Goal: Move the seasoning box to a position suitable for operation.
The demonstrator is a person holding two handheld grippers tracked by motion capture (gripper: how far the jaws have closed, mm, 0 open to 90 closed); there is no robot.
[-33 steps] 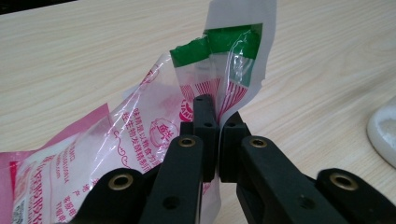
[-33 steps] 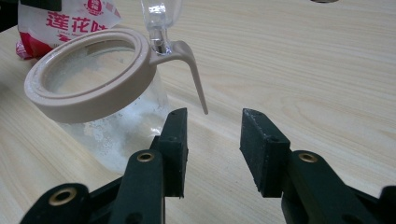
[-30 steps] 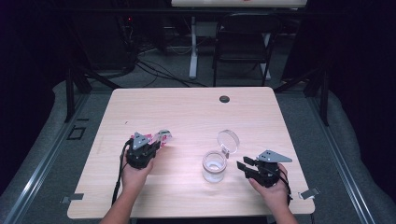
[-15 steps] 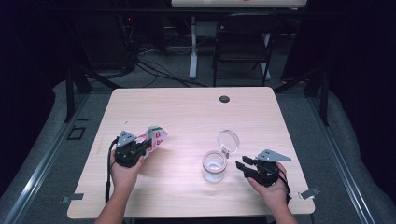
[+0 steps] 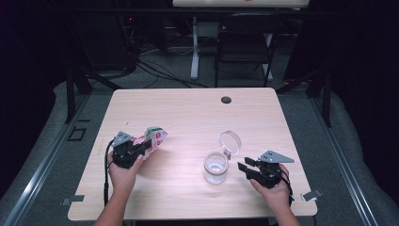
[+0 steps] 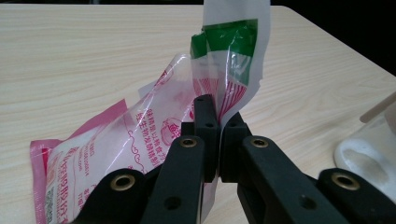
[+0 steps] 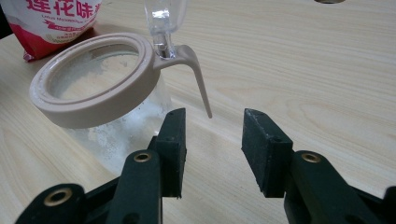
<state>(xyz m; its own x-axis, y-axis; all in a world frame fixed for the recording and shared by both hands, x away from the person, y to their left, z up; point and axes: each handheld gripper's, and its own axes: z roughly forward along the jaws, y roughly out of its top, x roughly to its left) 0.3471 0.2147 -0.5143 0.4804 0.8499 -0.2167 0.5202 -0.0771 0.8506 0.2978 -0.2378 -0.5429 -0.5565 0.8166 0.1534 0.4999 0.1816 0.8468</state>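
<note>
Plainly, the chief hazard lay with the pouch (image 6: 140,135), a thin pink-and-white plastic bag with a green patch near its top, which was pinched between the closed jaws of the left gripper (image 5: 134,149). Only a fold of film was seen to be clamped in the left gripper view, so it was judged that the bag could slide out or tear if it were tipped or tugged, and whatever was inside could be scattered over the table (image 5: 188,113). What the pouch held could not be made out; its lower end was seen resting on the wood just ahead and to one side of those jaws.

The right gripper (image 7: 212,140) was held with its jaws apart and nothing between them. Just beyond and beside its near jaw stood the glass jar (image 5: 216,167), with its tan rim (image 7: 88,79) and hinged lid (image 5: 229,141) thrown open. A whitish dusting or residue was seen on the inside of the glass; how much lay in it could not be told. Since the jar was unheld, it was judged that a knock from either gripper could topple it
</note>
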